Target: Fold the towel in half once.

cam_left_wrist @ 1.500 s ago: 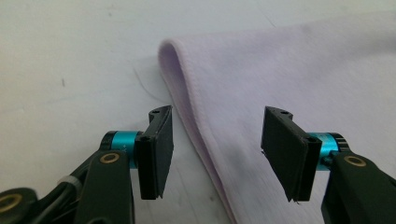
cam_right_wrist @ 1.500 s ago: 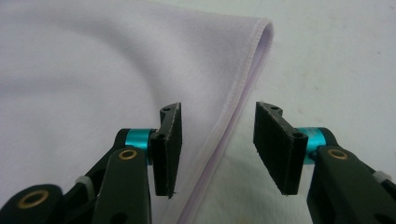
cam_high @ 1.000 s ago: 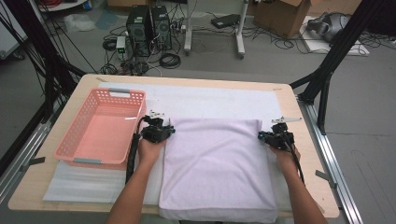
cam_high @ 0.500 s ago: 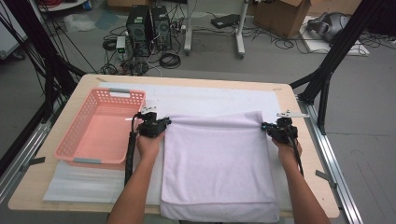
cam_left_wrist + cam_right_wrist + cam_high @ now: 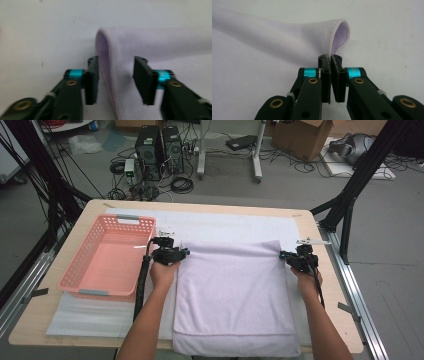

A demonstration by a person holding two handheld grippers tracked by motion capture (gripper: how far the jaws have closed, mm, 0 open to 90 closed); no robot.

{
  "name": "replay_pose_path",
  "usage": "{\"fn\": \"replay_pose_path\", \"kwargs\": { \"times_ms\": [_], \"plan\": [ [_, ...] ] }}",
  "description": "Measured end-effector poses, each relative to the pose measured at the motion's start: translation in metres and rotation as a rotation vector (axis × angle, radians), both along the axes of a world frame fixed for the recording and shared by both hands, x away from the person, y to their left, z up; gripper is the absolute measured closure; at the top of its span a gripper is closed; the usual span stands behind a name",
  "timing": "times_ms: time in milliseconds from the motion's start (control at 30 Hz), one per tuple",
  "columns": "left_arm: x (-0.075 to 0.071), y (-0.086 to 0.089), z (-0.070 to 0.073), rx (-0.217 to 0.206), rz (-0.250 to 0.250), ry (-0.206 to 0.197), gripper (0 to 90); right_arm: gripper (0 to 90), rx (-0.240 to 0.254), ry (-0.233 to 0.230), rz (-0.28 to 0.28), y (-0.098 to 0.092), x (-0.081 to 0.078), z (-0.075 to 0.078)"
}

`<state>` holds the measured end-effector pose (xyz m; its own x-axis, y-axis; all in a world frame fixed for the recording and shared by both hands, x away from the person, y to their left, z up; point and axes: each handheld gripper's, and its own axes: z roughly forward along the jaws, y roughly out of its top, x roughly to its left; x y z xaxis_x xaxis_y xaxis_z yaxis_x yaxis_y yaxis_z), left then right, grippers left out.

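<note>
- A pale lilac towel lies folded on the tabletop, doubled over on a white mat, with its rounded fold along the far edge and its loose ends toward the person.
- The left gripper sits at the far left corner of the towel. In the left gripper view its fingers stand apart, one on each side of the folded edge, and neither pad presses the cloth; they have just been opening, so the corner now rests on the mat by its own weight.
- The right gripper is at the far right corner. In the right gripper view its fingers are clamped together on the towel's stitched hem, which rises out of them in a small loop.
- Holding both far corners keeps the fold straight and square across the mat; judging by the open left side, the fold is laid and the right corner is next to be let go.
- A pink basket stands empty just left of the left hand, close enough, likely, to take the towel once folding is done.
</note>
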<state>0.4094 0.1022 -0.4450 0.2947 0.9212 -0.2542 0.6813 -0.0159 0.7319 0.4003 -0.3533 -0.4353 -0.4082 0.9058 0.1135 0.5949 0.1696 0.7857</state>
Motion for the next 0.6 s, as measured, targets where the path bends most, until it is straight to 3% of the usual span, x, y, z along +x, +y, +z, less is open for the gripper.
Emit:
{"fn": "replay_pose_path", "kwargs": {
  "times_ms": [133, 267, 333, 400, 433, 467, 533, 600],
  "plan": [
    [-0.004, -0.004, -0.001, 0.039, -0.049, -0.031, 43.3, 86.8, -0.002, 0.009, 0.002, 0.001, 0.001, -0.001],
    [-0.01, -0.015, -0.003, 0.178, -0.084, -0.086, 45.8, 86.7, -0.001, 0.014, 0.004, 0.001, 0.001, -0.002],
    [-0.01, -0.016, -0.002, 0.165, -0.083, -0.078, 54.7, 86.7, -0.004, 0.012, 0.006, 0.002, 0.001, -0.002],
    [-0.013, -0.023, -0.001, 0.159, -0.108, -0.08, 75.4, 86.6, -0.002, 0.012, 0.006, 0.002, 0.0, -0.002],
    [-0.015, -0.029, -0.001, 0.205, -0.1, -0.103, 83.1, 86.7, -0.003, 0.013, 0.005, 0.003, 0.0, -0.002],
    [-0.017, -0.032, -0.003, 0.211, -0.086, -0.118, 83.6, 86.6, -0.004, 0.014, 0.008, 0.003, 0.0, -0.002],
    [-0.017, -0.026, -0.004, 0.133, -0.052, -0.094, 84.3, 86.6, 0.003, 0.018, 0.006, 0.002, 0.0, -0.002],
    [-0.015, -0.023, -0.003, 0.105, -0.046, -0.072, 84.8, 86.7, 0.001, 0.013, 0.006, 0.002, -0.001, -0.001]
  ]
}}
